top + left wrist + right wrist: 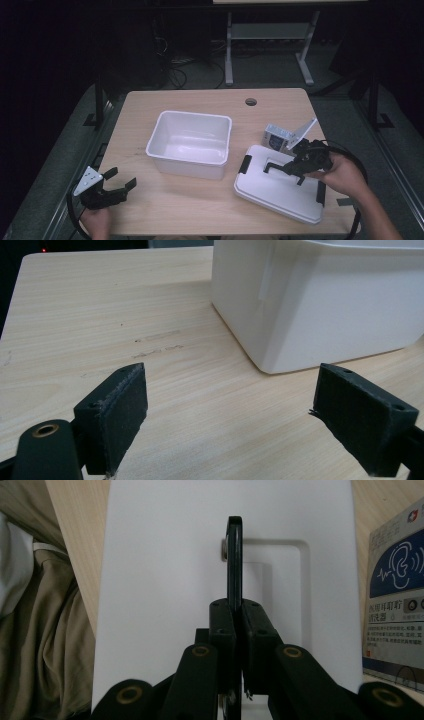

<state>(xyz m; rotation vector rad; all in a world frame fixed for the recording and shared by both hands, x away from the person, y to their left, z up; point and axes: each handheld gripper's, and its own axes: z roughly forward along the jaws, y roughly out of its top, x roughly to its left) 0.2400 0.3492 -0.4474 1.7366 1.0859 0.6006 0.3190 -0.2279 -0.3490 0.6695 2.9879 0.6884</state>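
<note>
I am clamping the right gripper (239,617) hard on the black handle (234,562) of the white lid (278,188); its two jaws are pressing together with the thin handle standing upright between them. In the high view the right gripper (280,167) is sitting over the lid, which is lying flat at the near right of the table (170,200). My right hand (340,172) is wrapping the gripper body from the right. Just beyond the lid, a small printed box (276,137) is resting on the wood, touching or nearly touching the lid's far edge.

My left gripper (120,181) is standing released at the near left, its jaws spread wide with bare tabletop between them. Ahead of it the white bin (190,145) is sitting open in the middle of the table, apart from the lid.
</note>
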